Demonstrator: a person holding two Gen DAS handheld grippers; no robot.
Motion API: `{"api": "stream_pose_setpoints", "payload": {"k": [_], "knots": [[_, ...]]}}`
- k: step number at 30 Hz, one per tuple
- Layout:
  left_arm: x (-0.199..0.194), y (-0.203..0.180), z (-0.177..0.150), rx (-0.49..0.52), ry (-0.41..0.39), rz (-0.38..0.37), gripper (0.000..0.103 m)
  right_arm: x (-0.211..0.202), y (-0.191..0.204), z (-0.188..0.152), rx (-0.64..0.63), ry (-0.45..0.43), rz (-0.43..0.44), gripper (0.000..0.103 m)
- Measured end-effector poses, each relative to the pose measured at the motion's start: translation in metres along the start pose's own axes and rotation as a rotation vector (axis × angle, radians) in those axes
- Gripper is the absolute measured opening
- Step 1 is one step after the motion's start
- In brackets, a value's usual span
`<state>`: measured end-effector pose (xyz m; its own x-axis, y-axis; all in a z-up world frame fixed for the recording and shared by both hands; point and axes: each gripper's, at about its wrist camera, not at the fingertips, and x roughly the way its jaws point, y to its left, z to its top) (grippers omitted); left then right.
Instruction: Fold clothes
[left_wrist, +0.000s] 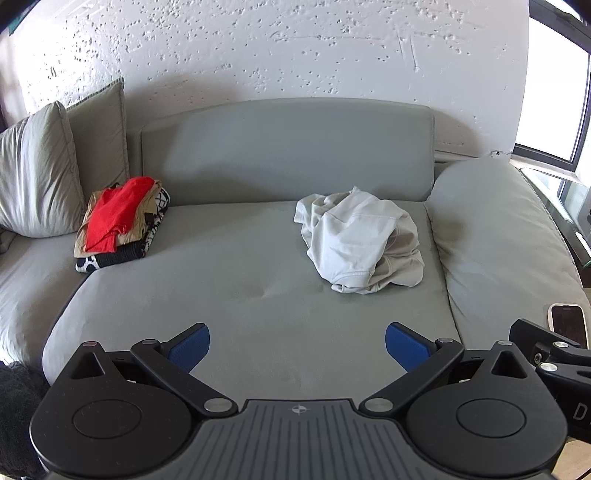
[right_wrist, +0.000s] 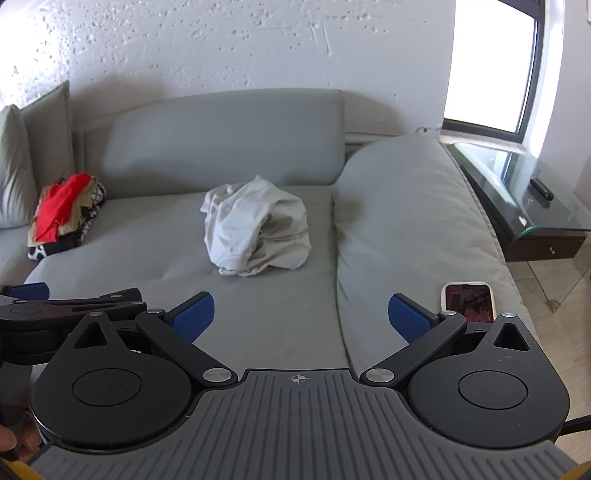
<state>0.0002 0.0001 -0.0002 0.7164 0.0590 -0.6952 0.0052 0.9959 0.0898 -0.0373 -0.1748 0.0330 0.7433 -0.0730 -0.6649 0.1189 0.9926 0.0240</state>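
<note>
A crumpled pale grey garment (left_wrist: 360, 242) (right_wrist: 256, 227) lies in a heap on the grey sofa seat (left_wrist: 236, 280) (right_wrist: 155, 254), towards its right side. At the seat's left a stack of folded clothes (left_wrist: 120, 221) (right_wrist: 64, 218) has a red piece on top, tan and black-and-white pieces under it. My left gripper (left_wrist: 297, 347) hovers open over the seat's front edge, nothing between its blue pads. My right gripper (right_wrist: 301, 317) is open too, well short of the heap, with part of the left gripper beside it at the left edge.
A phone (left_wrist: 569, 323) (right_wrist: 469, 301) lies on the padded sofa arm (left_wrist: 498, 229) (right_wrist: 406, 221) at the right. Two grey cushions (left_wrist: 40, 170) lean at the back left. A glass-topped side table (right_wrist: 524, 199) stands beyond the arm, under a window.
</note>
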Motion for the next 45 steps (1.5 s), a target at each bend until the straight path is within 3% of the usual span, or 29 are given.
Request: {"api": "stream_pose_setpoints", "payload": {"k": [6,11,45], "knots": [[0.011,0.002,0.006,-0.016,0.052,-0.011,0.102,0.003,-0.001,0.000,-0.005,-0.001,0.000,0.103],[0.001,0.001,-0.001,-0.014,0.009,-0.004,0.102,-0.003,-0.001,0.000,-0.009,0.005,-0.001,0.103],[-0.001,0.001,-0.001,-0.009,0.006,0.012,0.102,-0.002,0.001,-0.002,-0.010,0.014,-0.003,0.103]]}}
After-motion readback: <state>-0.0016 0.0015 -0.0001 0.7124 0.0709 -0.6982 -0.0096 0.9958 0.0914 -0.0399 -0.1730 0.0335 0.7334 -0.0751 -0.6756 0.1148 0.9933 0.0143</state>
